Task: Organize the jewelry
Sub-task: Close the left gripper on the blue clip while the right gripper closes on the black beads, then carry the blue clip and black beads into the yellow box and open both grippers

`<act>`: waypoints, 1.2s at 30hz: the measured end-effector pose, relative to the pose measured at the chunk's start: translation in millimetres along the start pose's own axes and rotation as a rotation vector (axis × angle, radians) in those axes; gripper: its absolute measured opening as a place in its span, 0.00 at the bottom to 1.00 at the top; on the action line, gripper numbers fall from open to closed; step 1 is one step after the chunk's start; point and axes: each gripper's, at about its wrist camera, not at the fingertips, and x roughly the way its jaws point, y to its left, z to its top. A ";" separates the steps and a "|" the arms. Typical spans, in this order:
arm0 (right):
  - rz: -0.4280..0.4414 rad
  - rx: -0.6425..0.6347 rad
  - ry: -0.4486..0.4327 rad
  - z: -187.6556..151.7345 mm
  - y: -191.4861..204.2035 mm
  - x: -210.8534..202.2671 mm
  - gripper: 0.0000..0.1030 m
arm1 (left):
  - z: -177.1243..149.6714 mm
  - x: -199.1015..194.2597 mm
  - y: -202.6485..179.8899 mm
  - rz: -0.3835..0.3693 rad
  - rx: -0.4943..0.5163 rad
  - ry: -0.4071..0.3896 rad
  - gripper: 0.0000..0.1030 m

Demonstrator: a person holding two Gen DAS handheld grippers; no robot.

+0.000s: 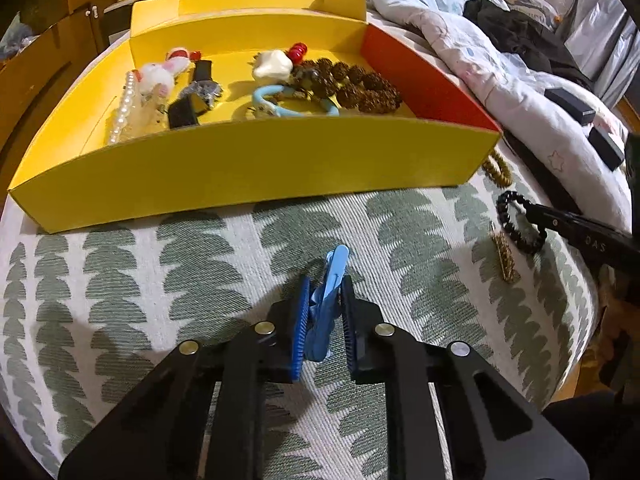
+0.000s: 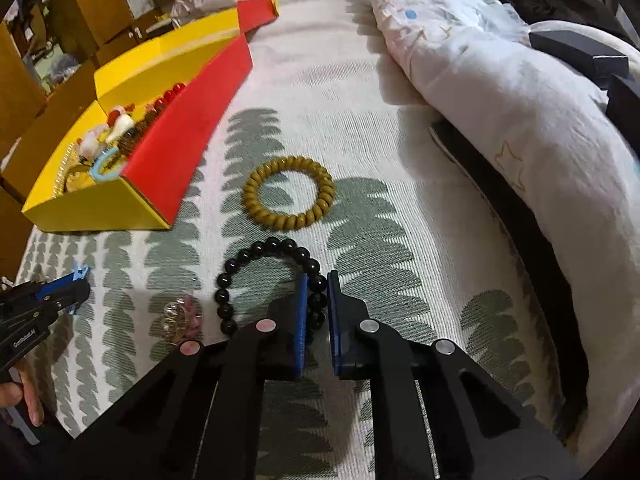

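The left hand-held gripper point(image 1: 325, 312) is pinching a blue clip point(image 1: 328, 300) between its ribbed blue pads, the clip's tip sticking out past them over the patterned bed cover point(image 1: 160, 264). A yellow box point(image 1: 248, 168) with a red side wall is sitting just beyond, holding a pearl strand point(image 1: 122, 112), a plush rabbit point(image 1: 160, 76), a blue ring point(image 1: 294, 100) and brown beads point(image 1: 360, 84). At right, the right hand-held gripper point(image 1: 528, 210) is closing on a black bracelet point(image 1: 520, 220). A rumpled quilt point(image 1: 460, 48) is lying behind.
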 end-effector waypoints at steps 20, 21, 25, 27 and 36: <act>0.138 0.017 -0.232 22.3 17.2 -87.0 0.10 | 20.6 -43.8 23.2 -0.006 -0.081 -0.115 0.16; 0.146 0.000 -0.239 27.5 23.1 -91.6 0.10 | 22.5 -46.8 25.2 -0.008 -0.087 -0.122 0.16; 0.188 -0.046 -0.282 46.7 45.7 -109.0 0.10 | 33.9 -61.4 36.1 -0.020 -0.118 -0.159 0.16; 0.206 -0.080 -0.299 60.4 63.1 -114.8 0.10 | 42.6 -66.9 40.7 -0.017 -0.127 -0.174 0.16; 0.304 -0.183 -0.304 115.4 135.4 -101.6 0.10 | 93.6 -68.7 59.2 -0.018 -0.144 -0.189 0.16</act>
